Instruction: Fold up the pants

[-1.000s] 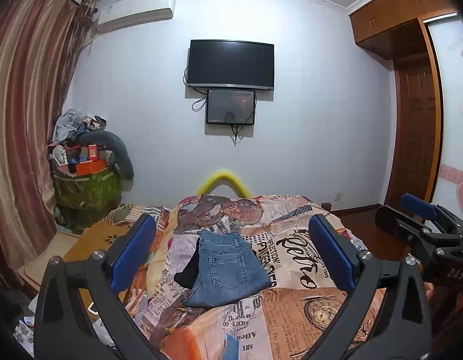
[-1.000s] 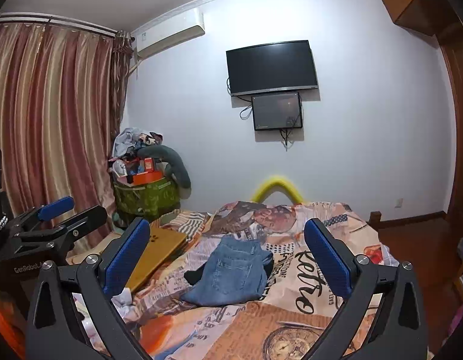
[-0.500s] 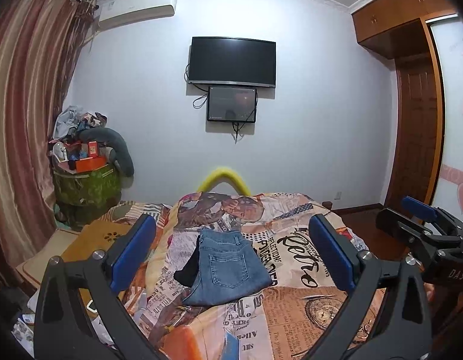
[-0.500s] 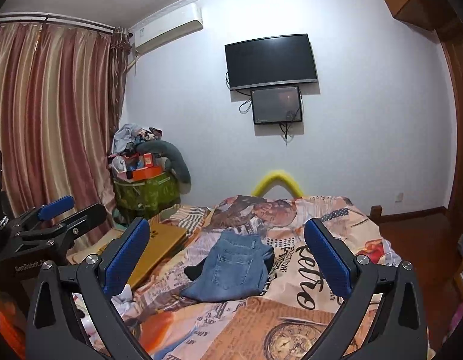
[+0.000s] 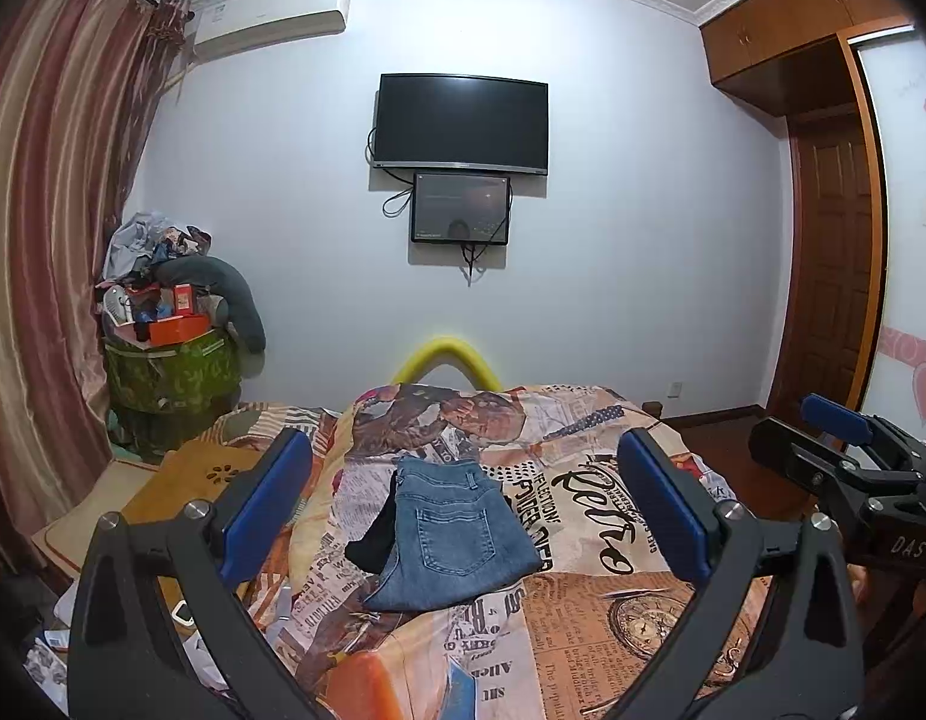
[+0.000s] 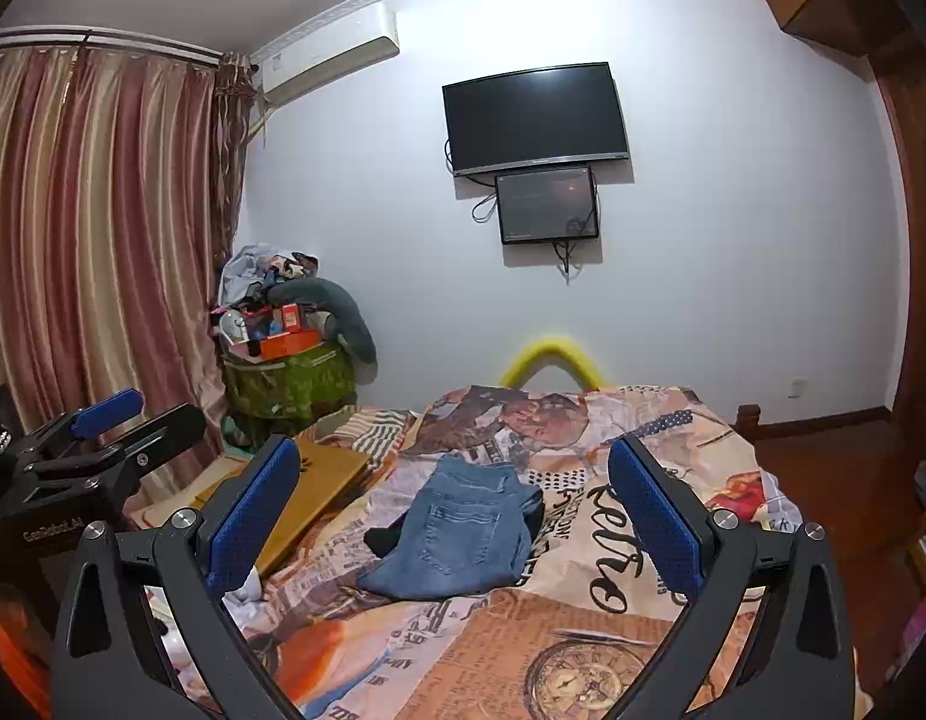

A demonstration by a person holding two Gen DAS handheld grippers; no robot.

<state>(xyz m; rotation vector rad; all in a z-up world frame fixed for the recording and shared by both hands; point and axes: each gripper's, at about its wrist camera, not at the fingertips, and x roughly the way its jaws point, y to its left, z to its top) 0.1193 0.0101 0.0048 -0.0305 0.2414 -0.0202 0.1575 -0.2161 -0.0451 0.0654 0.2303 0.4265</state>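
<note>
Left wrist: one folded jeans [image 5: 448, 531], two grippers [image 5: 463, 507] [image 6: 454, 507] wide apart, empty.

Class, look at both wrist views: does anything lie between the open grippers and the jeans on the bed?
Nothing visible does. The jeans lie on the bedspread, with only bare cover between them and the left gripper and right gripper.

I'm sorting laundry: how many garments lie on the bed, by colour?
Blue: 1, the folded jeans
Black: 1, a garment partly under the jeans
Total: 2
Both lie on the patterned bedspread; neither hand-held gripper touches them.
</note>
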